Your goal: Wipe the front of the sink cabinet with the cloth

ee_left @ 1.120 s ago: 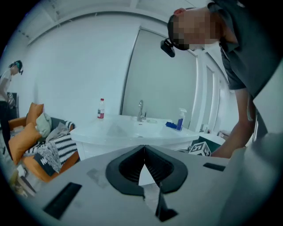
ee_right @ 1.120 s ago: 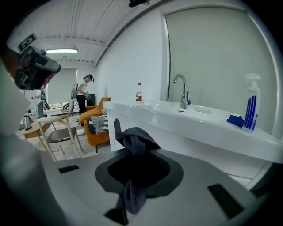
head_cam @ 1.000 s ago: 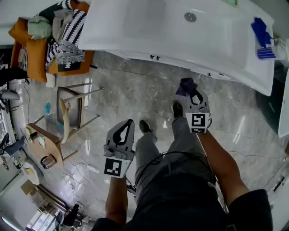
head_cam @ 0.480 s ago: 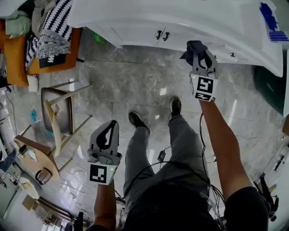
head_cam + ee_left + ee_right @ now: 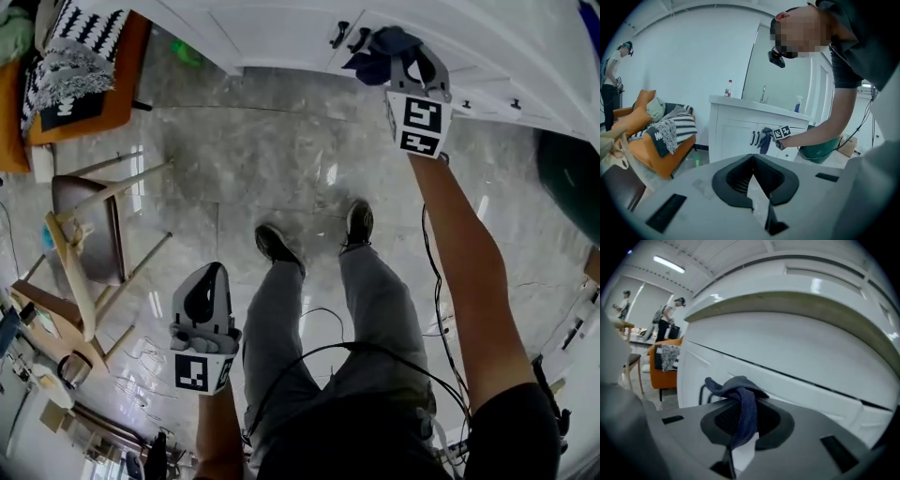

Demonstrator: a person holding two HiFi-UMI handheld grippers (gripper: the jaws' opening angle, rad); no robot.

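Right gripper view shows our right tongs (image 5: 743, 420) clamped on a dark blue cloth (image 5: 740, 397), whose bunched end lies against the white sink cabinet front (image 5: 797, 357), just beside its two black door handles (image 5: 337, 35). Our left tongs (image 5: 753, 161) are closed on nothing, held low over the grey marble floor (image 5: 234, 159), well apart from the cabinet
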